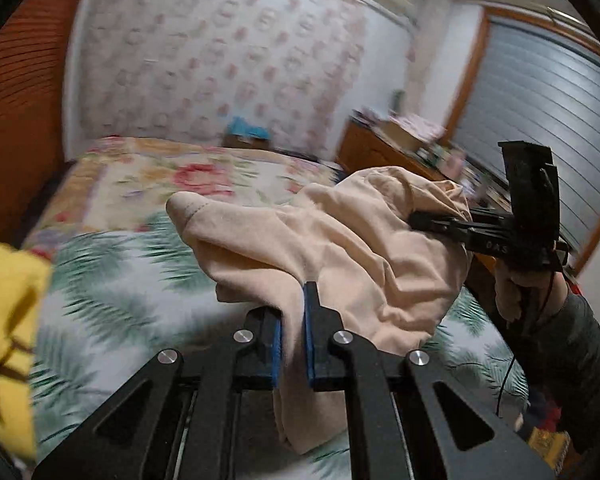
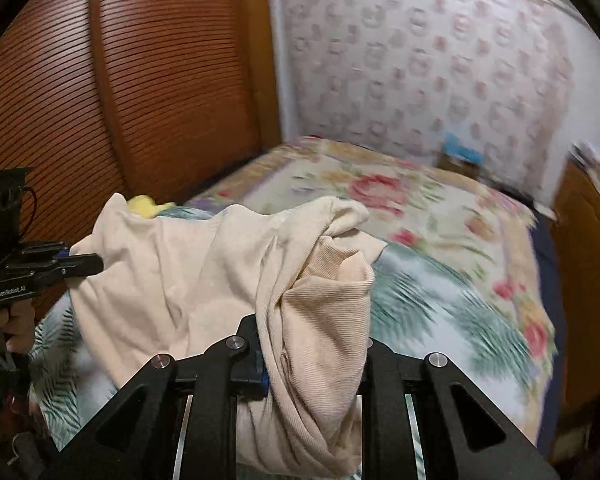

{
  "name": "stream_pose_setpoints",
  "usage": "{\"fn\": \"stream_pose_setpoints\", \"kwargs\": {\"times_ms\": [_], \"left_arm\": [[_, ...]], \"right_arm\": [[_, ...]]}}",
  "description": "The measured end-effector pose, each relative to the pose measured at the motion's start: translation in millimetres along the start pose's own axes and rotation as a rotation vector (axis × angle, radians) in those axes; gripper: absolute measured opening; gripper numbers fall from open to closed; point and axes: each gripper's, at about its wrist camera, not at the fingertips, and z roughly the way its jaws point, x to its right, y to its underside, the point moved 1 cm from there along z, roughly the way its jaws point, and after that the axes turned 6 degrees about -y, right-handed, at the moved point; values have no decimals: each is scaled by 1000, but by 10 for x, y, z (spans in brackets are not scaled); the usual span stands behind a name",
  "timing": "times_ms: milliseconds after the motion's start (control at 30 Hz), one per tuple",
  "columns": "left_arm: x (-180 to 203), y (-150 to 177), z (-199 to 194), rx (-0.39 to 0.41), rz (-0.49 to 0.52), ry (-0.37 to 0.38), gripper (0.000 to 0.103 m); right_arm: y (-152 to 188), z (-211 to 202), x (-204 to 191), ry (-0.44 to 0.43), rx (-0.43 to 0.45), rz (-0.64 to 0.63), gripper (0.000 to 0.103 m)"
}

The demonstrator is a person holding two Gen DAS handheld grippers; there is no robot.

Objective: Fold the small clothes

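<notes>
A pale beige garment point(image 1: 340, 248) hangs lifted over the bed, stretched between both grippers. In the left wrist view my left gripper point(image 1: 294, 308) is shut on a fold of its near edge, the cloth pinched between the blue pads. My right gripper point(image 1: 416, 218) bites into the cloth's far right side, with a hand below it. In the right wrist view the beige garment point(image 2: 172, 280) is bunched thickly between the fingers of my right gripper point(image 2: 312, 340), which is shut on it. The left gripper point(image 2: 92, 264) clamps the left corner.
The bed point(image 1: 120, 292) has a leaf-print sheet and a floral blanket point(image 2: 380, 192) farther back. A yellow garment point(image 1: 8, 300) lies at the bed's left edge. A slatted wooden wardrobe point(image 2: 120, 80) stands left, a cluttered wooden dresser point(image 1: 380, 148) right, and a blue box point(image 2: 462, 150) by the wall.
</notes>
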Motion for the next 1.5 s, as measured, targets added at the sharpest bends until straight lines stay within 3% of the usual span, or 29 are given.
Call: {"fn": "stream_pose_setpoints", "kwargs": {"times_ms": [167, 333, 500, 800, 833, 967, 1067, 1133, 1267, 1333, 1500], "left_arm": [[-725, 177, -179, 20, -108, -114, 10], [-1218, 413, -176, 16, -196, -198, 10], [-1502, 626, -121, 13, -266, -242, 10], [-1686, 760, -75, -8, -310, -298, 10], [-1703, 774, -50, -13, -312, -303, 10], [-1724, 784, -96, -24, -324, -308, 11], [-1649, 783, -159, -14, -287, -325, 23], [-1597, 787, -226, 7, -262, -336, 40], [-1515, 786, -320, 34, -223, -349, 57], [-1463, 759, -343, 55, -193, -358, 77], [-1379, 651, -287, 62, -145, -349, 79]], "right_arm": [[-459, 789, -459, -77, -23, -124, 19], [-831, 1599, -782, -142, -67, -229, 19], [-1047, 2302, -1067, -193, -104, -343, 19], [-1355, 3084, -985, -283, -143, -372, 21], [-1374, 3165, -964, -286, -148, -349, 22], [-1436, 3259, -868, -264, -127, -242, 48], [-1511, 3222, -683, -237, -70, -162, 48], [-1530, 3126, -550, -200, -31, -128, 51], [-1434, 2983, -438, -207, -30, -99, 51], [-1304, 2939, -430, -218, -52, -89, 51], [-995, 2915, -319, -230, -122, -27, 51]]}}
